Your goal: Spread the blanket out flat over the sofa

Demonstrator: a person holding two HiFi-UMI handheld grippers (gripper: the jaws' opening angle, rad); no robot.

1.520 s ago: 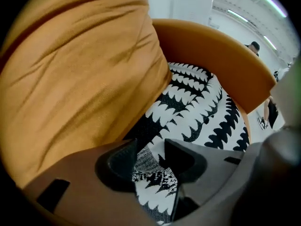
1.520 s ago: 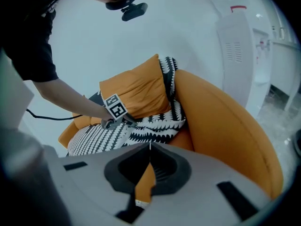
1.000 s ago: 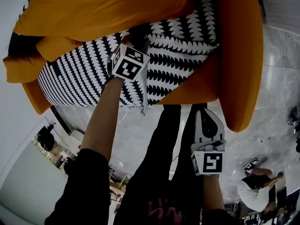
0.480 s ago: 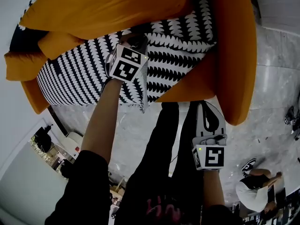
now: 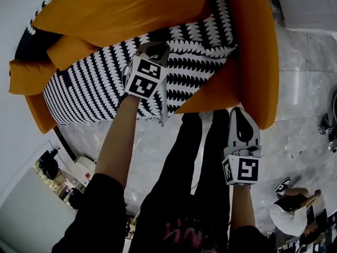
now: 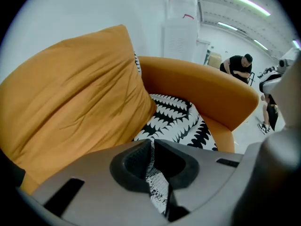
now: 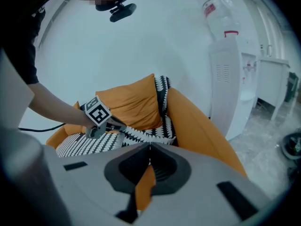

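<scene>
Orange sofa (image 5: 253, 62) ahead of both grippers. Left gripper (image 5: 151, 50) jaws just been closing, now pinching blanket (image 5: 89, 83) fold at its tips. Right gripper (image 5: 240, 115) closed, empty. Blanket half-spread, ready to pull, I reckon.

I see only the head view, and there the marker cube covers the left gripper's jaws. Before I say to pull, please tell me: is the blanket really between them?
Observer: Yes. In its own view the left gripper has just been closing its jaws, and they pinch a fold of the blanket.
Operator: And the right gripper, does it hold blanket too?
Observer: No. In its view the right gripper has jaws together, no blanket between them; only the orange sofa shows beyond.
</scene>
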